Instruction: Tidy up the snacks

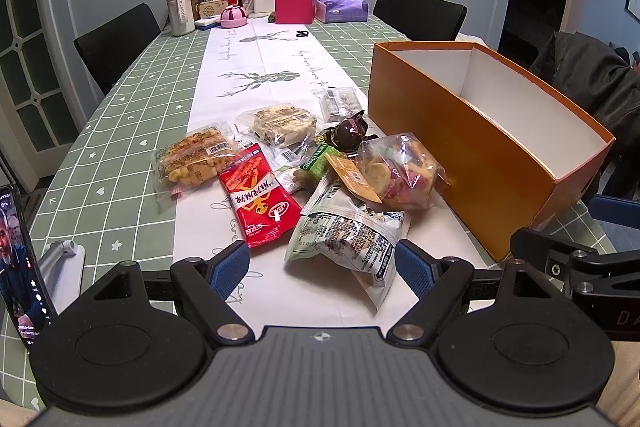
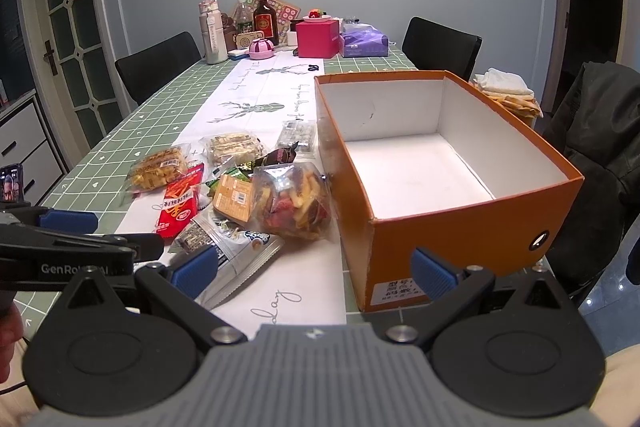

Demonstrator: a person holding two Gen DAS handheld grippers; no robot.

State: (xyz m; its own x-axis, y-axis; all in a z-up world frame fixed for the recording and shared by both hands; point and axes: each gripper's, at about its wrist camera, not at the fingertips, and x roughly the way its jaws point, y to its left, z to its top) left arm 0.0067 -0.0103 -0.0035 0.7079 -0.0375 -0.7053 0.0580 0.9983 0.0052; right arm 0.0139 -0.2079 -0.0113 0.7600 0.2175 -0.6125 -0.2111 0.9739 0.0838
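Observation:
A pile of snack packets lies on the table's white runner: a red packet (image 1: 260, 201), a grey-green printed bag (image 1: 348, 235), a clear bag of colourful chips (image 1: 400, 173), a waffle pack (image 1: 196, 157) and a nut-bar pack (image 1: 282, 123). An open orange box (image 1: 472, 131) with an empty white inside (image 2: 416, 167) stands right of the pile. My left gripper (image 1: 322, 269) is open and empty just before the grey-green bag. My right gripper (image 2: 316, 269) is open and empty at the box's near left corner.
A phone on a stand (image 1: 20, 259) is at the near left. Bottles (image 1: 180, 3), a pink box (image 1: 294, 3) and a purple tissue pack (image 1: 340, 7) crowd the far end. Black chairs (image 1: 420, 11) flank the table; a jacket (image 2: 596, 131) hangs at right.

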